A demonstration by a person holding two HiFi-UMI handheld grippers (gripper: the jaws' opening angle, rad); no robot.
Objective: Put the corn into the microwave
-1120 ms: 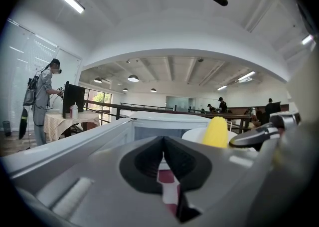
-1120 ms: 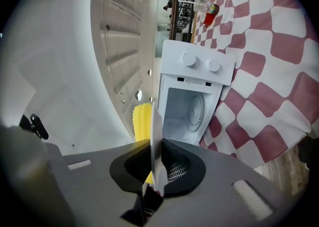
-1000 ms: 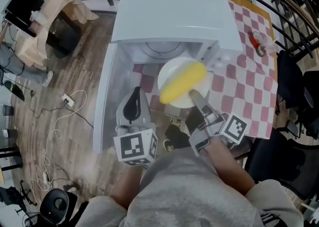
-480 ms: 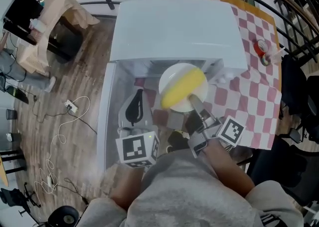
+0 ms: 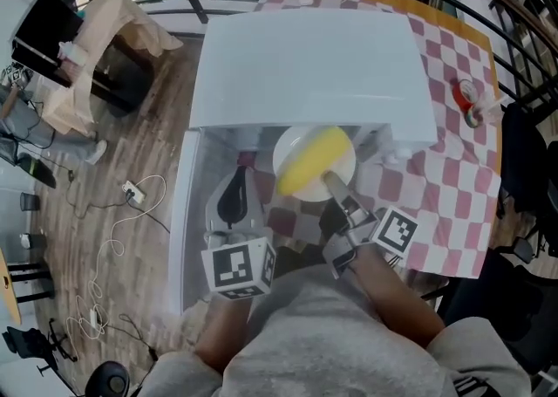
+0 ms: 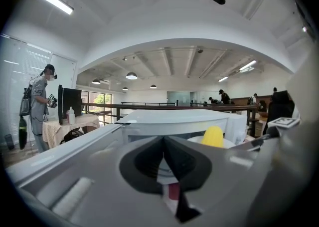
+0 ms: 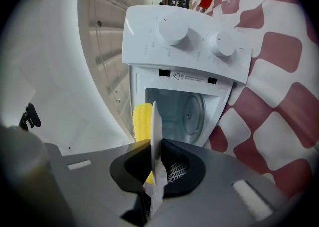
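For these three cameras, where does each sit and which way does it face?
Head view: on the head, steeply down at the microwave; left gripper, right gripper, forearms show.
Left gripper view: on that gripper, along its shut jaws toward the microwave.
Right gripper view: on that gripper, rolled sideways, into the microwave; jaws pinch the plate.
Shared: all three show the corn.

Grey left gripper (image 5: 237, 179): black pads inside jaws, white marker cube (image 5: 237, 269) with black squares at rear. Same build on right gripper (image 5: 331, 184), second marker cube (image 5: 394, 231) behind jaws. Behind both, grey top (image 5: 305, 334).
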